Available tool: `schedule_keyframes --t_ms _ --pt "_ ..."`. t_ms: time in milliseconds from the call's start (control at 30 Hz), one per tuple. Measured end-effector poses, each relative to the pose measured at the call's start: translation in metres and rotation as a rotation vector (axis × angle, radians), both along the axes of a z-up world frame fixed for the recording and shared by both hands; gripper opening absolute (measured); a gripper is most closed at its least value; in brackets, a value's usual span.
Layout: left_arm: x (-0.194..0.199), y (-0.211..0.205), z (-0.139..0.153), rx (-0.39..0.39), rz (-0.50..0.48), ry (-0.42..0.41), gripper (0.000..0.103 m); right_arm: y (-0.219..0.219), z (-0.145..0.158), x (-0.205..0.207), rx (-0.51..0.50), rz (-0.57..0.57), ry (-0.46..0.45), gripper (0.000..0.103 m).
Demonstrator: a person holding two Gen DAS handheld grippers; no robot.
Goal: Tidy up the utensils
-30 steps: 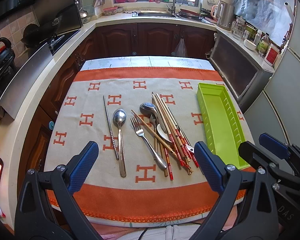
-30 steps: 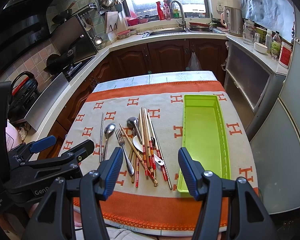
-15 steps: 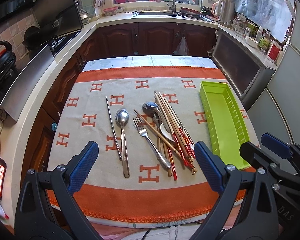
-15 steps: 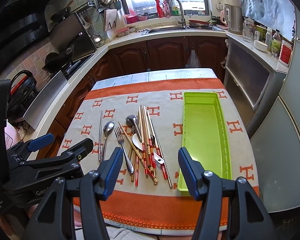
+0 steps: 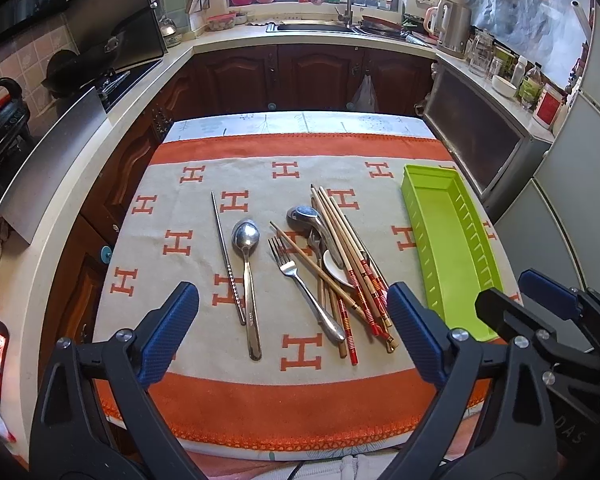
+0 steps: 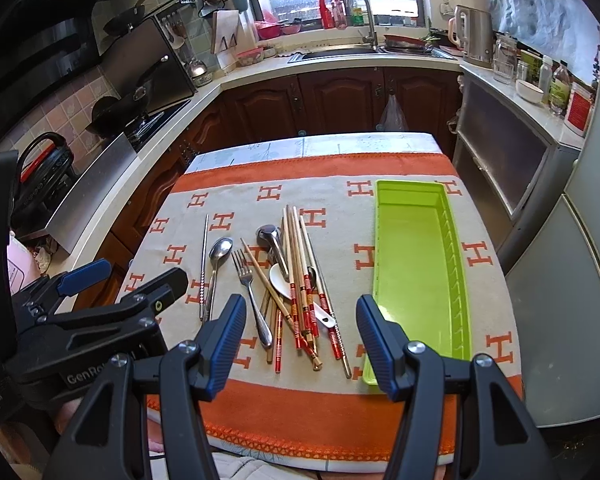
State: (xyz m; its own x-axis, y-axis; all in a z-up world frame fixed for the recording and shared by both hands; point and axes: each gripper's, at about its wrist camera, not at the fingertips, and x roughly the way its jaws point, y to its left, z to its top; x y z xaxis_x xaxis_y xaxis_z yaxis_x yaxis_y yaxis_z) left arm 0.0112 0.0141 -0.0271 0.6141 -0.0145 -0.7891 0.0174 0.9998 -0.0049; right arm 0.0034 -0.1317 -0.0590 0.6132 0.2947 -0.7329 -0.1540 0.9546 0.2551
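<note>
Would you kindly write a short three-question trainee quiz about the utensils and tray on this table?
1. True or false: the green tray already holds utensils.
2. Which lies farthest from the tray: A) fork, B) metal chopstick, C) white spoon?
3. Fill in: both the left tongs and right tongs are ____.

Key: 1 false; 2 B; 3 open.

Home kitchen — sink (image 6: 336,53); stove (image 6: 148,120); kettle (image 6: 476,36).
</note>
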Motion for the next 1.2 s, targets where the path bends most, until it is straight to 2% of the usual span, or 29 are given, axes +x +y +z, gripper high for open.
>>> schedule_keyframes --t_ms 233,333,467,633,733,833,1067,1133,1200 --pt "0.015 0.02 0.001 -0.016 0.021 0.001 0.094 0.0 0.002 0.013 0.041 0.029 -0.027 0.054" --pt "0.022 0.032 0.0 -0.016 0.047 -0.007 0.093 0.002 -0.002 0.028 -0.032 0.028 -0.037 0.048" --pt "0.037 0.054 -0.005 -0.028 0.071 -0.004 0.09 0.011 -0.012 0.052 -0.027 0.071 0.005 0.041" --pt "0.058 0.093 -0.021 -0.053 0.124 0.044 0.09 0.027 -0.027 0.08 -0.055 0.113 0.047 0.04" --pt "0.07 0.118 -0.035 -0.075 0.165 0.1 0.09 0.041 -0.038 0.092 -0.057 0.137 0.064 0.04" --pt "0.08 0.138 -0.056 -0.077 0.206 0.159 0.09 0.054 -0.054 0.105 -0.103 0.154 0.08 0.04" --pt "0.101 0.157 -0.108 -0.109 0.212 0.231 0.089 0.083 -0.099 0.139 -0.195 0.193 0.105 0.04" --pt "0.109 0.156 -0.124 -0.121 0.208 0.248 0.083 0.09 -0.111 0.15 -0.228 0.19 0.109 0.04" --pt "0.116 0.155 -0.137 -0.115 0.212 0.27 0.07 0.098 -0.118 0.156 -0.251 0.199 0.109 0.04"
